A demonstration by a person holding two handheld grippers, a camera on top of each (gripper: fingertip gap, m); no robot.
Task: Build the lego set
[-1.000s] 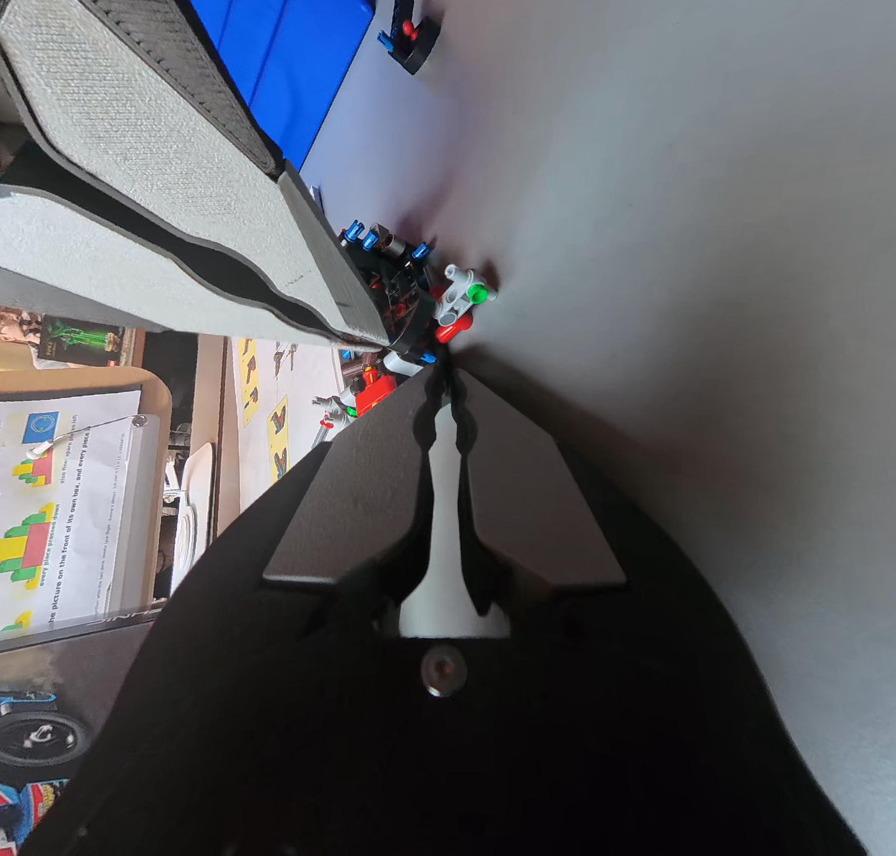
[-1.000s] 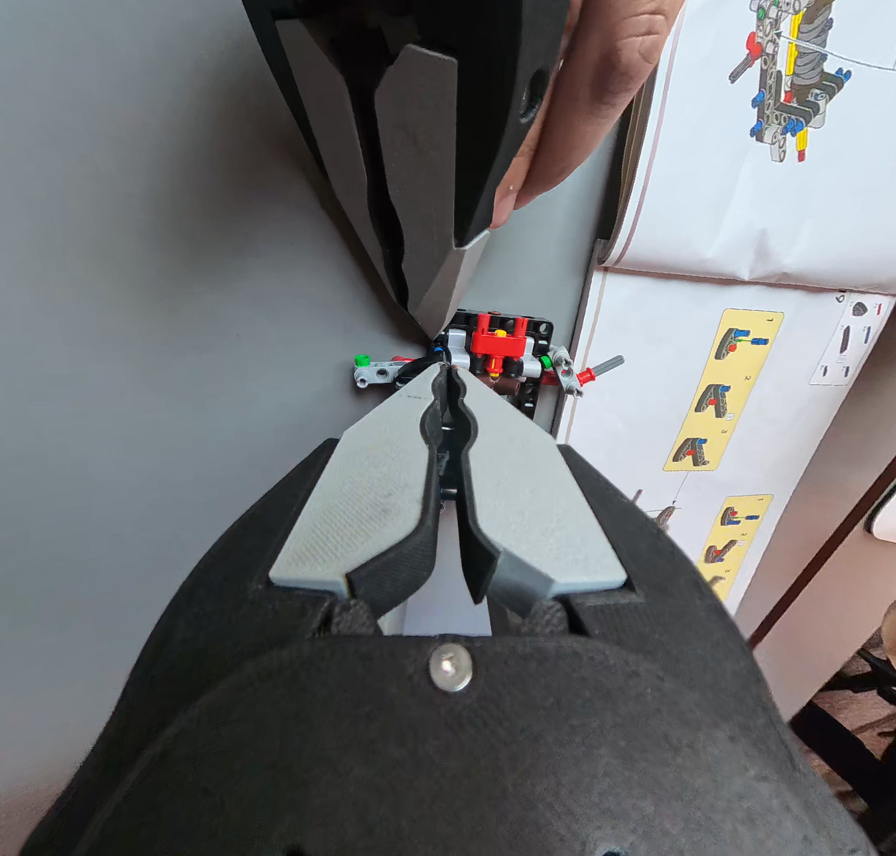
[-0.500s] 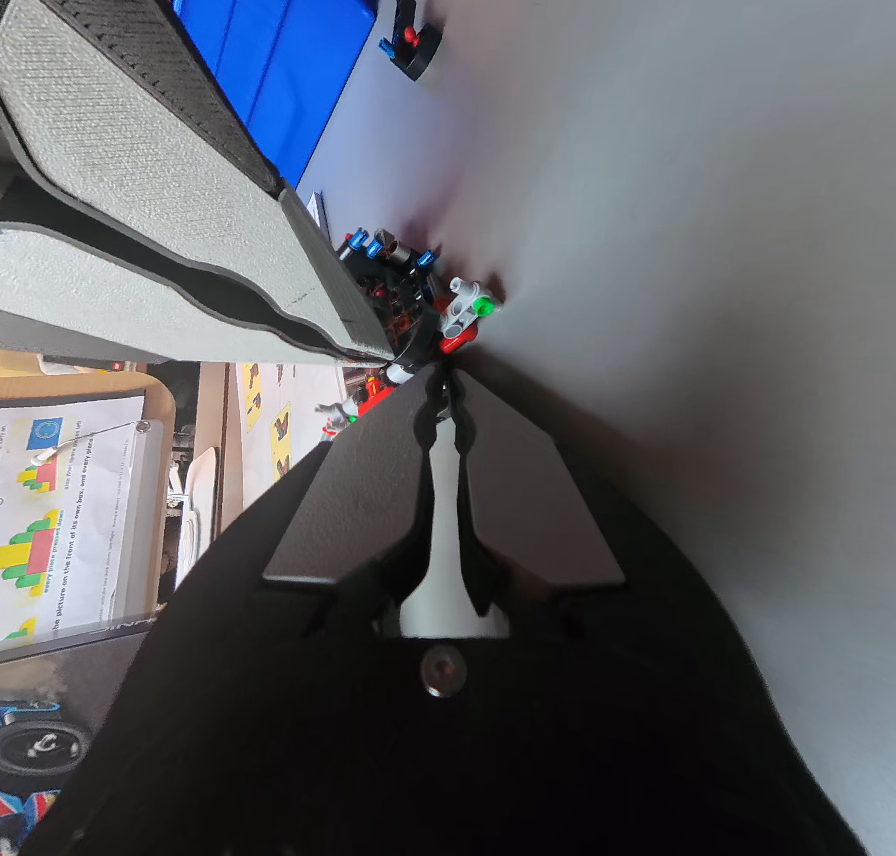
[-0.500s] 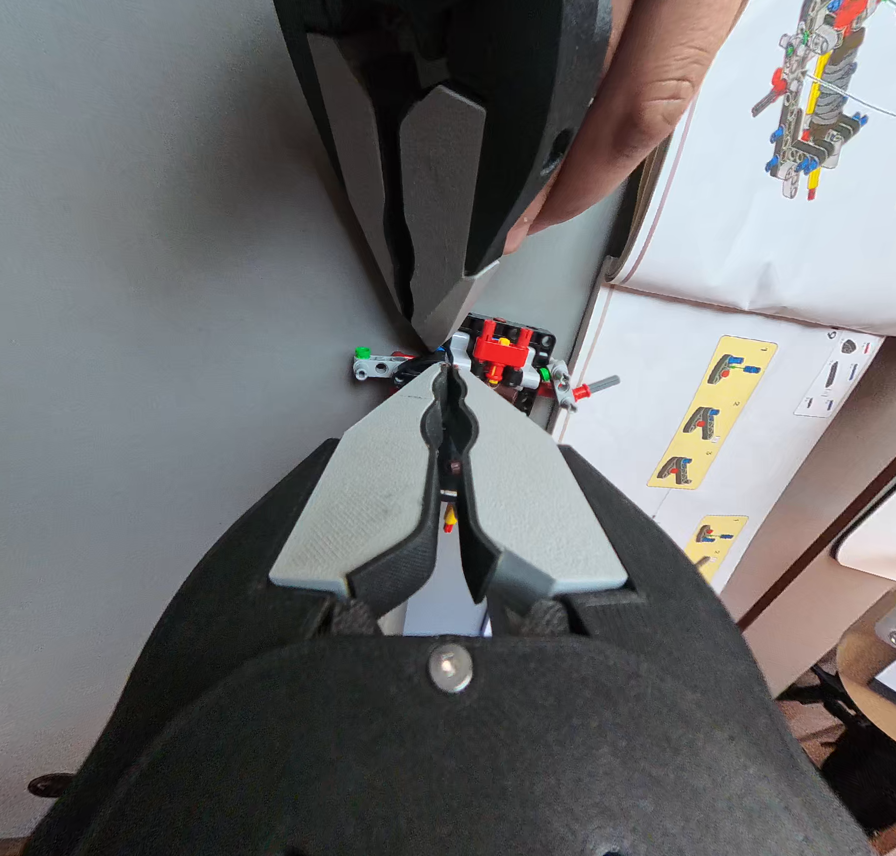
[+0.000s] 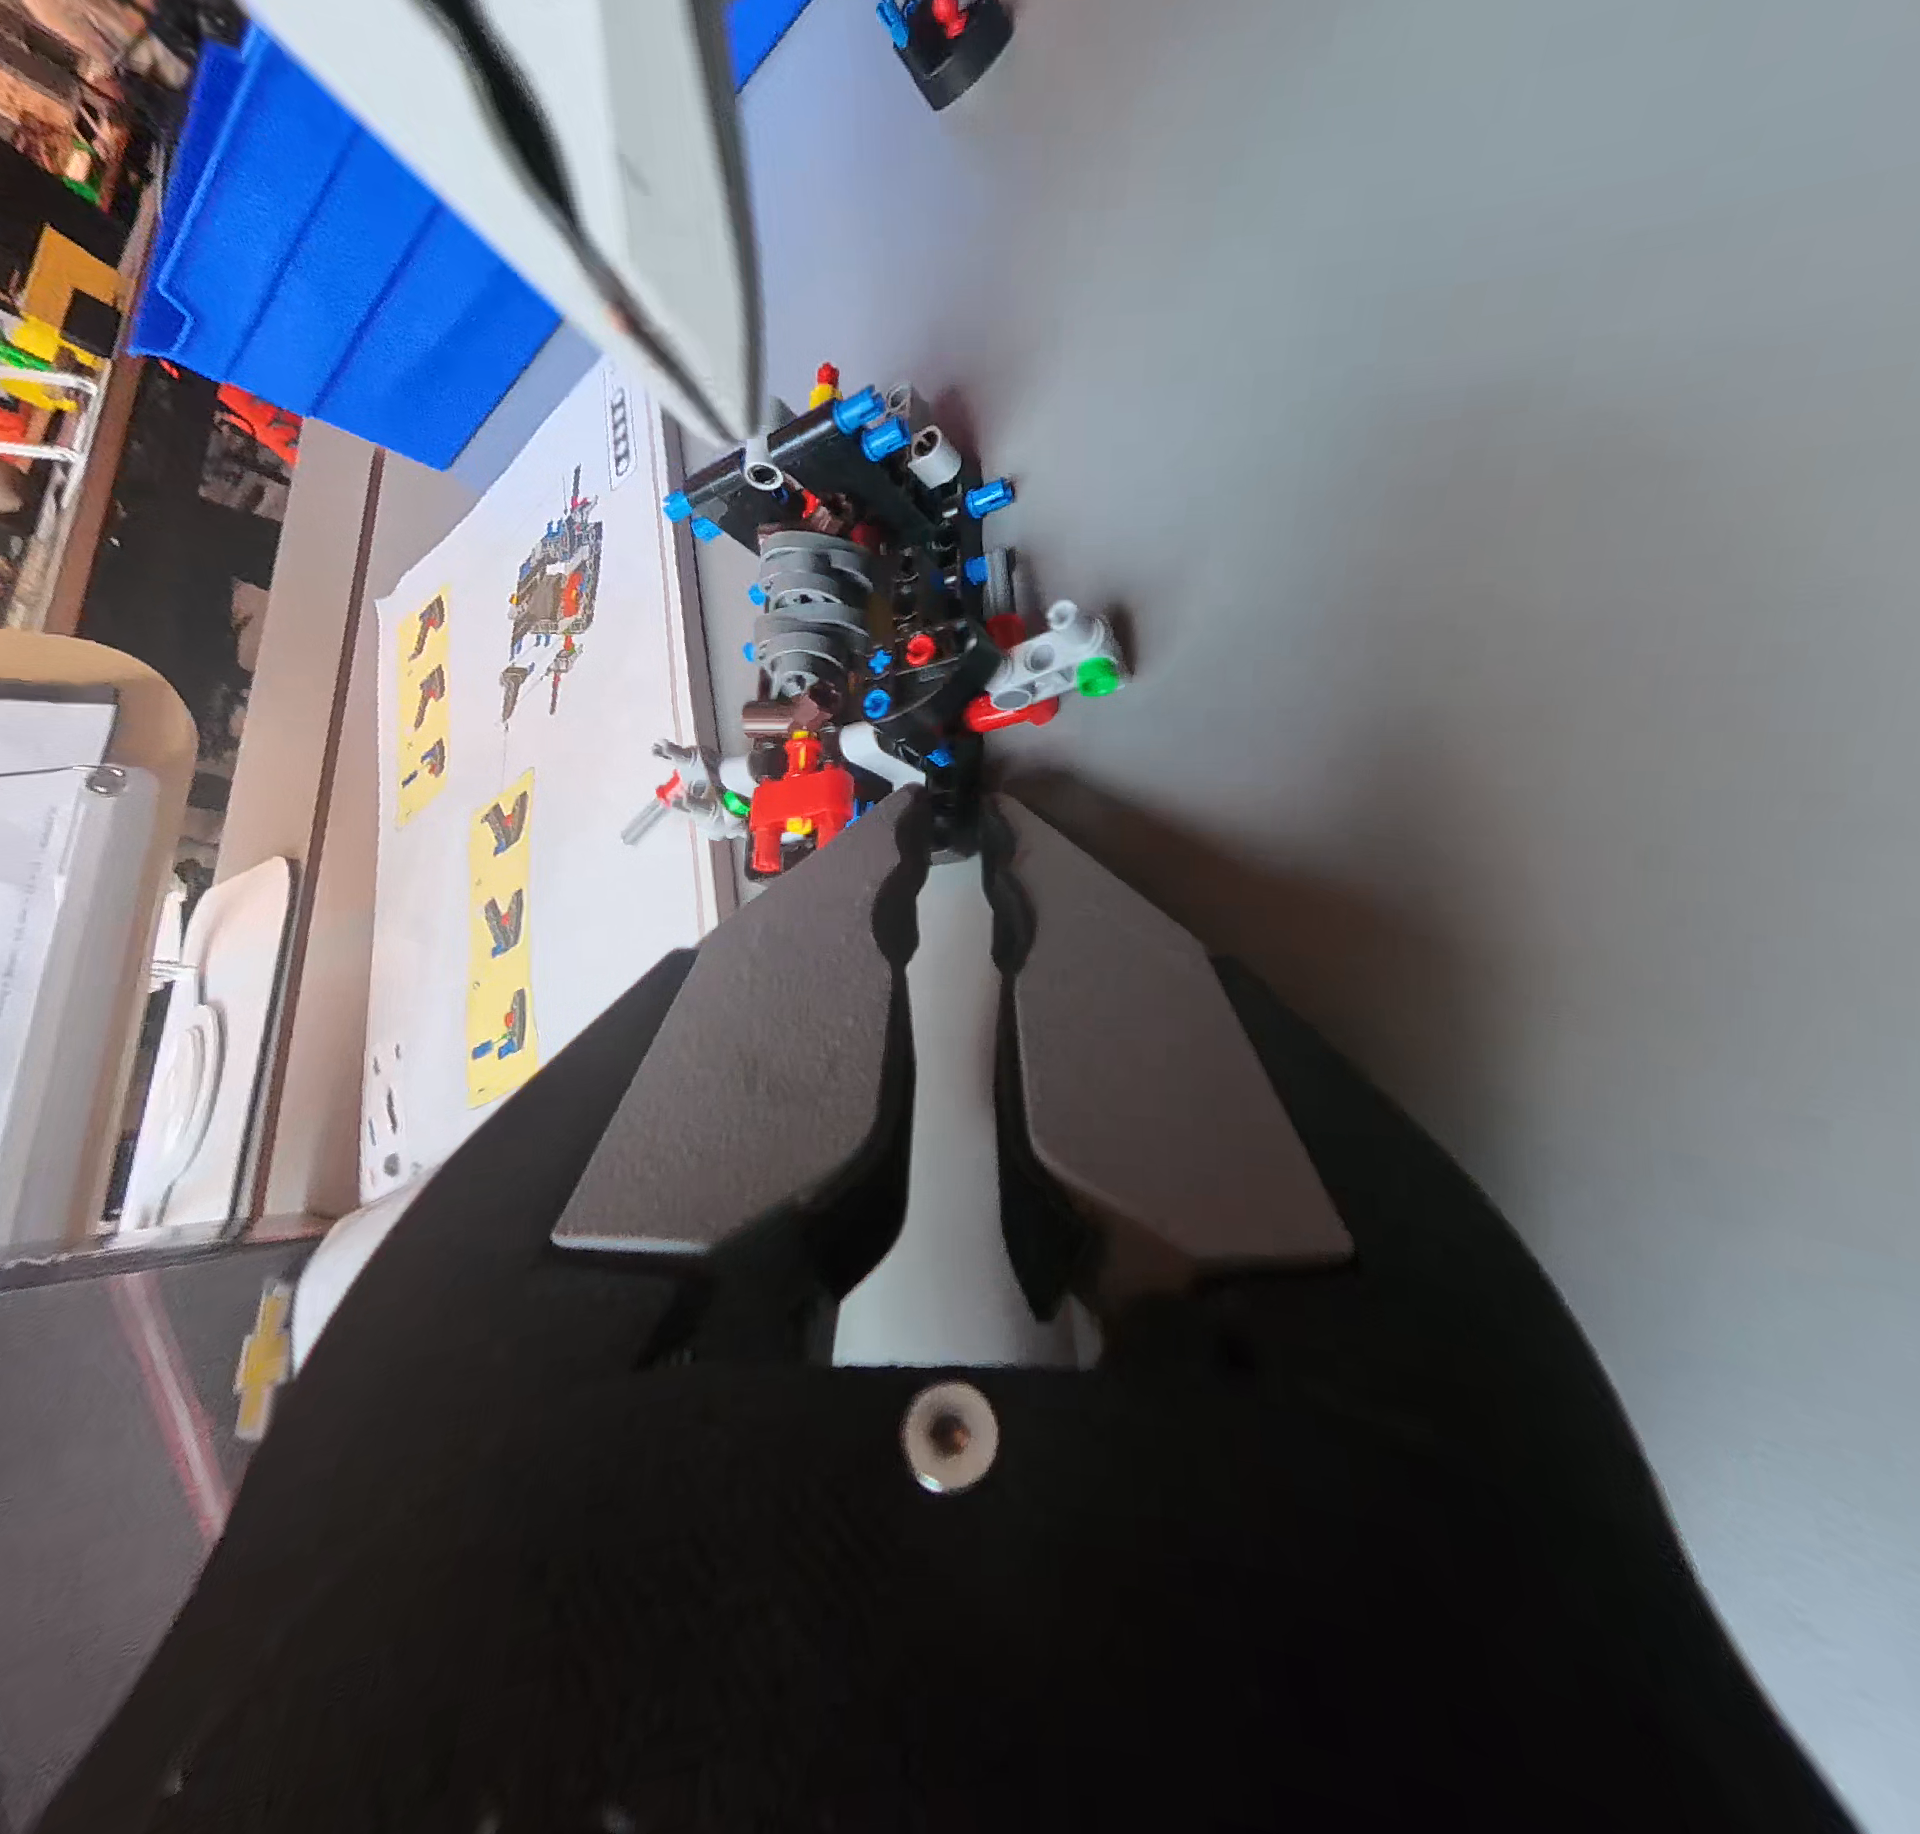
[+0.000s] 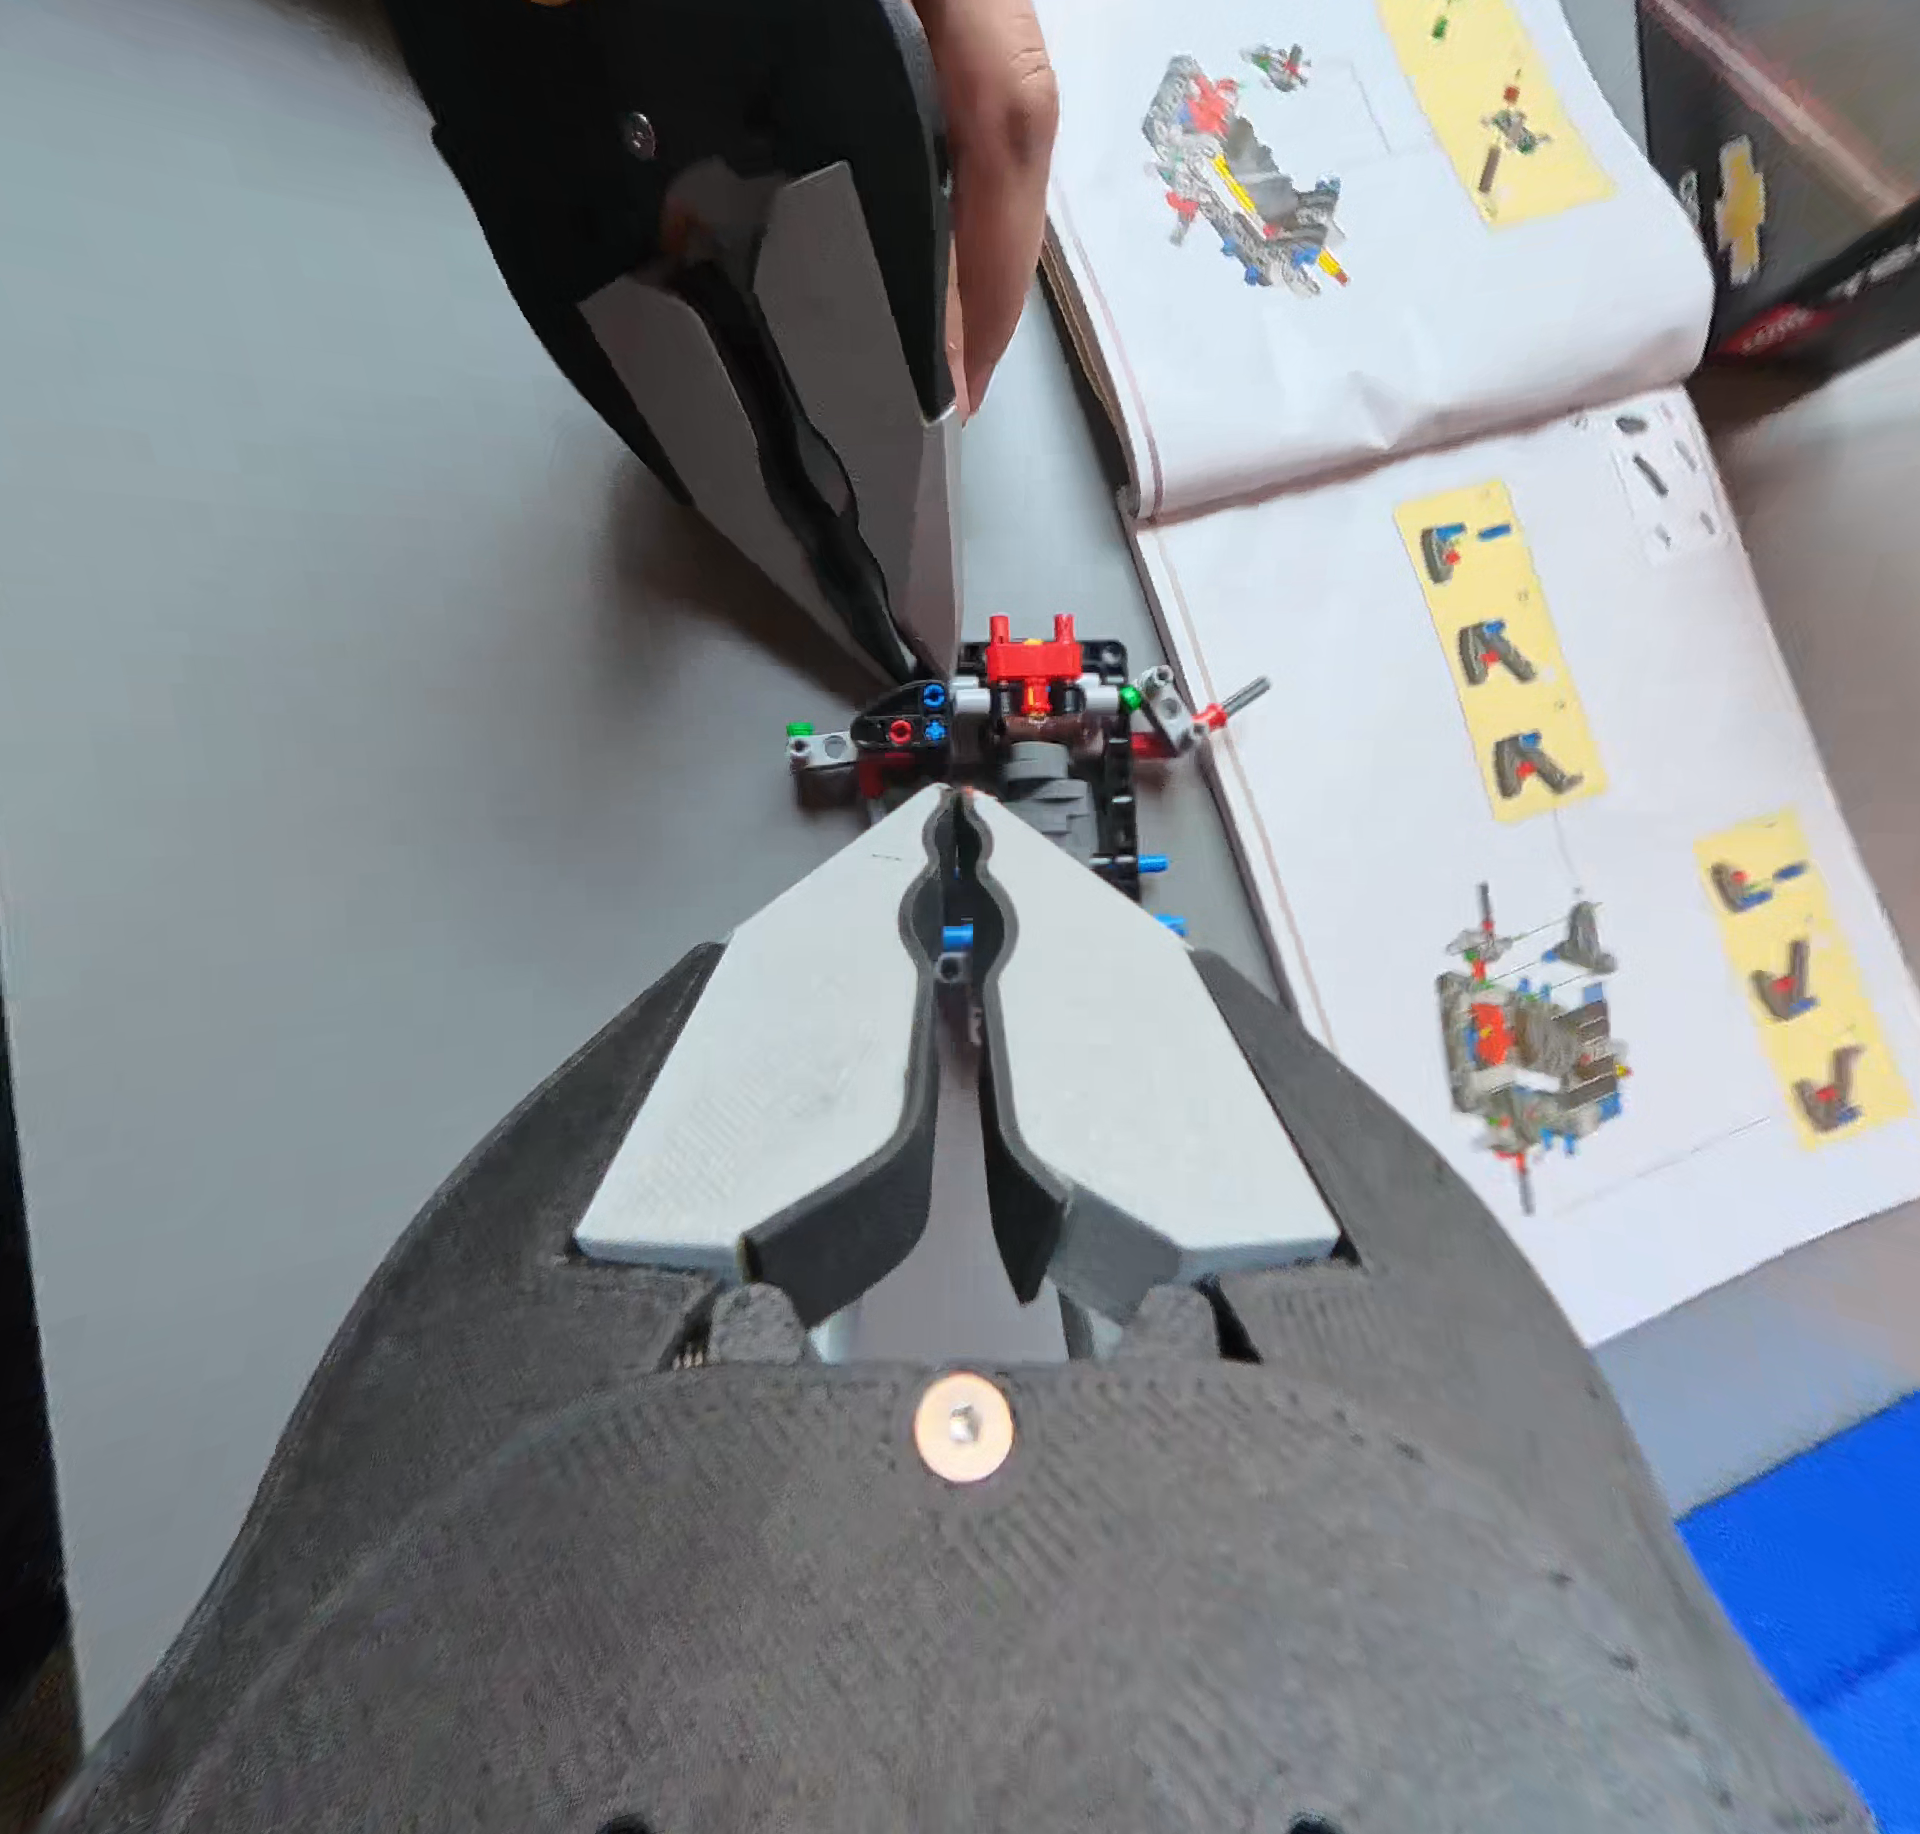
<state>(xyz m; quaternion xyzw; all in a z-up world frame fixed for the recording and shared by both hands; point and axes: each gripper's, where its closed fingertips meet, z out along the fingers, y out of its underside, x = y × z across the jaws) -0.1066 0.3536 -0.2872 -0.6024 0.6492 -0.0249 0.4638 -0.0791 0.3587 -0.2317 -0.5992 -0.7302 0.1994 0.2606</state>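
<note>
The lego assembly (image 5: 883, 621), a black frame with grey coils, blue pins and a red block, lies on the grey table (image 5: 1455, 434). My left gripper (image 5: 951, 820) is shut on the black frame's near edge. In the right wrist view its tips (image 6: 925, 657) meet the assembly (image 6: 1039, 704) at its far left corner, by a black curved piece. My right gripper (image 6: 956, 797) is shut, over the assembly's near end; the frame shows through the gap between its fingers. It also appears, blurred, in the left wrist view (image 5: 727, 413), by the assembly's far end.
An open instruction booklet (image 6: 1455, 641) lies right of the assembly. A loose black piece with red and blue pins (image 5: 951, 39) sits farther off. A blue bin (image 5: 343, 288) stands beyond the booklet. A black box (image 6: 1818, 174) is at the far right. A hand (image 6: 997, 174) holds the left gripper. Spacing between my two grippers at the tips: around 7 centimeters.
My right gripper has drawn back from the assembly's middle toward its near end, uncovering most of it. My left gripper keeps its hold on the frame.
</note>
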